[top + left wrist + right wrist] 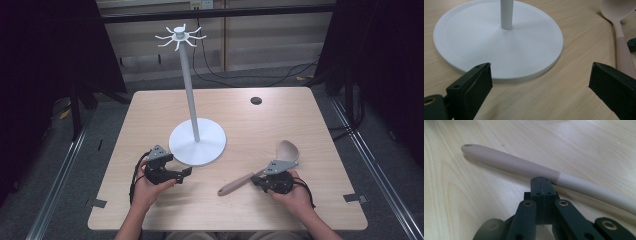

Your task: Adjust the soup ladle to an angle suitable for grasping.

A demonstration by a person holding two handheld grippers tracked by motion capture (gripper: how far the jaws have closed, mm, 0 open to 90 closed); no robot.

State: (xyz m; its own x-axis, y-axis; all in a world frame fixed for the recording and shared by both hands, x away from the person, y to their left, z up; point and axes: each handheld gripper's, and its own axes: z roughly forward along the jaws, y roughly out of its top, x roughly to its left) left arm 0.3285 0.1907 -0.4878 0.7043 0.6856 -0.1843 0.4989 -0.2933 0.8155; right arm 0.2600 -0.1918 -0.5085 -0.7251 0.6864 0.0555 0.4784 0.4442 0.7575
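The left gripper [540, 82], jaws wide, faces the white hook stand's base [499, 42]. The right gripper [541, 185], jaws pressed together, sits against the beige spoon [524, 166] lying on the table [280, 115].

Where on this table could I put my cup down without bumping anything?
Bare wood lies between the stand's white base, the black disc and the table's far right corner. The near side is crowded: left gripper, spoon and right gripper.

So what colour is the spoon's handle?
Dusty pink handle, paler cream toward the bowl; right gripper view shows it best.
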